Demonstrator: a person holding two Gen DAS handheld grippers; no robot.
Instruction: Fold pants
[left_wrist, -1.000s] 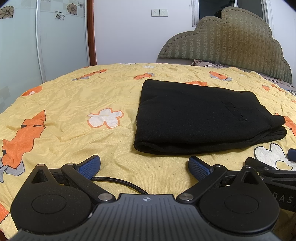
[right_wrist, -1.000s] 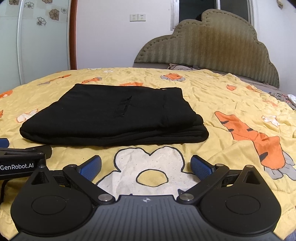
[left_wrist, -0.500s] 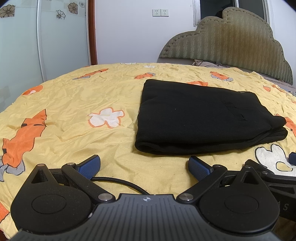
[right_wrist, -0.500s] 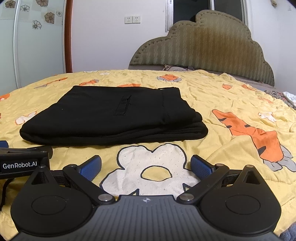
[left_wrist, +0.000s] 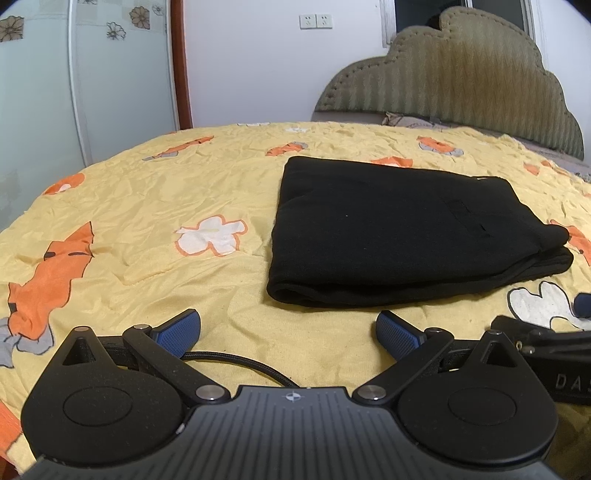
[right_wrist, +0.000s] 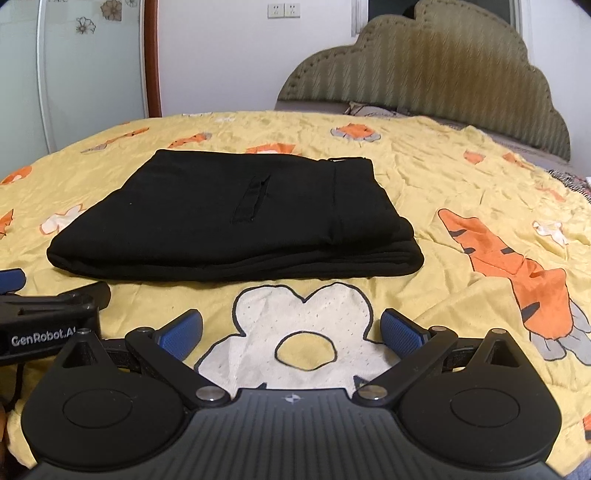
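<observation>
Black pants (left_wrist: 399, 236) lie folded into a flat rectangle on the yellow bedspread (left_wrist: 147, 221); a pocket slit shows on top. In the right wrist view the same pants (right_wrist: 243, 218) rest just beyond a white flower print. My left gripper (left_wrist: 288, 328) stands open near the bed's front edge, short of the pants' near left corner, with nothing between its blue pads. My right gripper (right_wrist: 291, 326) is open too, above the flower print, in front of the pants' near edge. Each gripper's side shows at the edge of the other's view.
A padded olive headboard (left_wrist: 461, 74) rises at the far right, with a pillow (left_wrist: 413, 120) under it. A glass wardrobe door (left_wrist: 74, 92) with a wooden frame stands to the left. A black cable (left_wrist: 240, 363) runs under the left gripper. Bedspread extends left and right of the pants.
Both grippers have drawn back and risen slightly from the pants, and the right view has turned a little to the right. The pants have not moved.
</observation>
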